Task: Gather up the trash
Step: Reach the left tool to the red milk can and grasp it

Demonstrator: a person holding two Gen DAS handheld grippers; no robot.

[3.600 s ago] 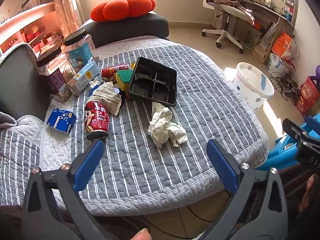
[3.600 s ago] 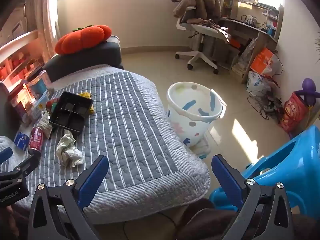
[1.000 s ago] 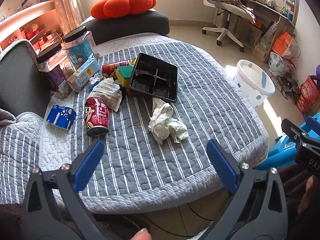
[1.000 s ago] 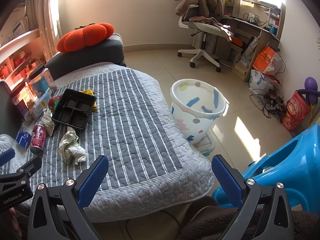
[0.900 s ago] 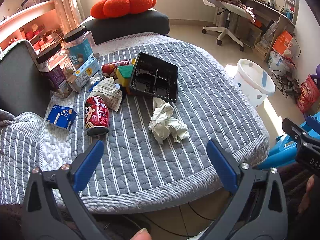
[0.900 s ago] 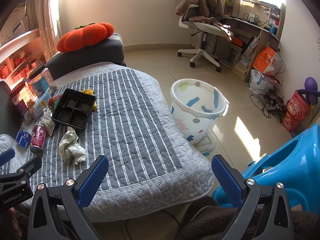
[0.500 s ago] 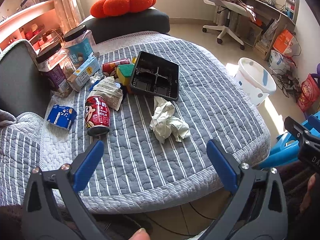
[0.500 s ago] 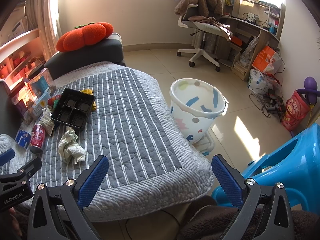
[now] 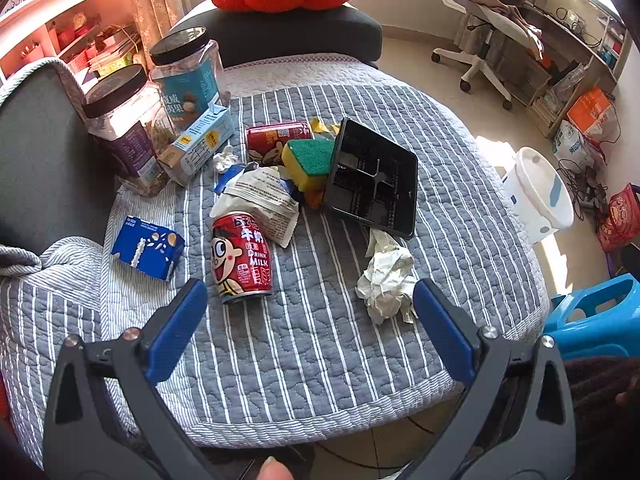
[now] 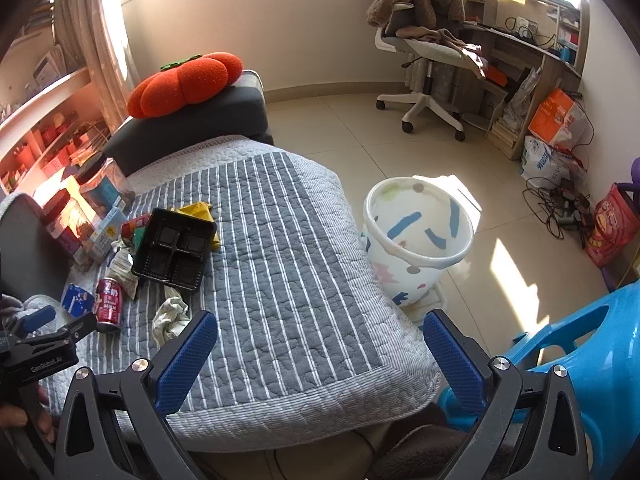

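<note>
Two red milk cans lie on the grey striped quilt (image 9: 460,184): the near can (image 9: 241,257) on its side with a cartoon face up, the far can (image 9: 279,137) behind a green-and-yellow sponge (image 9: 308,159). A crumpled white paper wad (image 9: 386,280) sits just near of one black compartment tray (image 9: 372,178), which tilts against the sponge. One torn white wrapper (image 9: 260,200) touches the near can's far end. One small blue carton (image 9: 147,247) lies at the left. Two black-lidded jars (image 9: 132,128) stand far left. One white bin (image 10: 418,236) stands on the floor to the right of the quilt.

Compared with a moment ago, the left gripper (image 9: 308,312) has come closer to the clutter and the can looms larger; the right gripper (image 10: 320,344) is little changed. Both claws are spread wide and hold nothing.
</note>
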